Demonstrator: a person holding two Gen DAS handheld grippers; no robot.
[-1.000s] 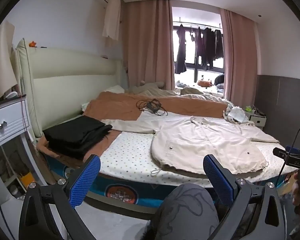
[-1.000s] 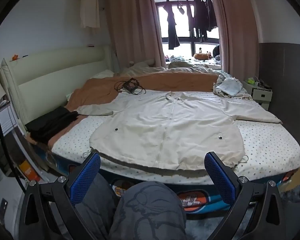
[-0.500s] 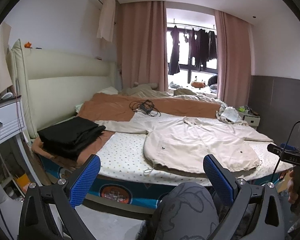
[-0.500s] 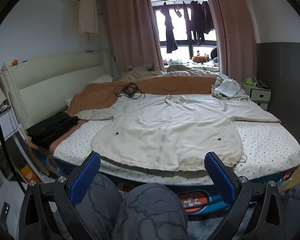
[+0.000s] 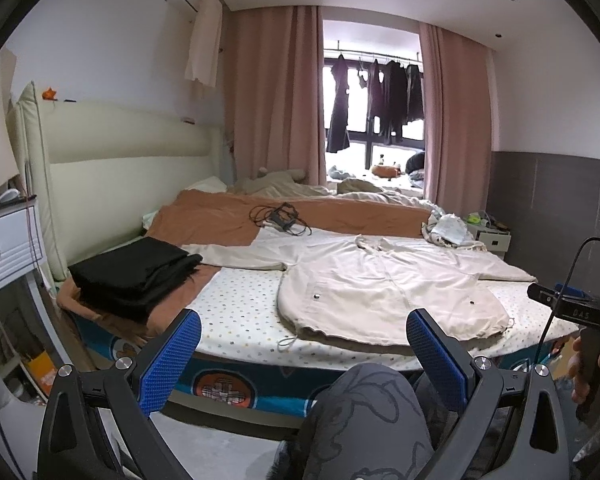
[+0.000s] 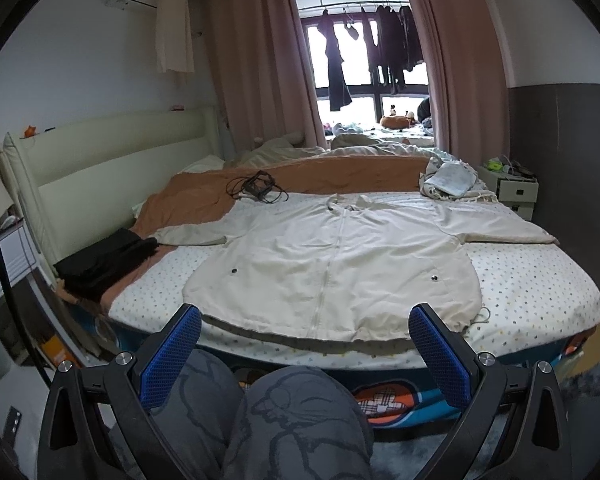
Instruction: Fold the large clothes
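The bedroom was dim, with pink curtains [image 6: 260,60] drawn apart at the window and dark clothes hanging on a rail [image 6: 372,36] behind them. The bed [image 6: 540,280], covered by a dotted sheet, filled most of the room, its cream padded headboard [image 5: 120,160] along the left wall. On it lay the cream jacket [image 6: 332,256] — face up, zipped, both sleeves spread out to the sides, its hem near the bed's front edge. A folded black garment [image 5: 136,276] sat on the orange blanket [image 5: 212,220] toward the headboard, well apart from the jacket. A tangle of black cable [image 6: 256,190] rested just beyond the jacket's collar, and a crumpled pale cloth [image 6: 450,180] lay at the far right corner of the bed.

The person sat before the bed, grey-patterned knees [image 6: 292,420] showing low in both views. The left gripper [image 5: 300,356] hung short of the mattress with its blue-padded fingers [image 5: 172,360] spread wide, holding nothing. The right gripper [image 6: 304,354] was likewise splayed and empty — aimed squarely at the jacket's hem, not touching it.
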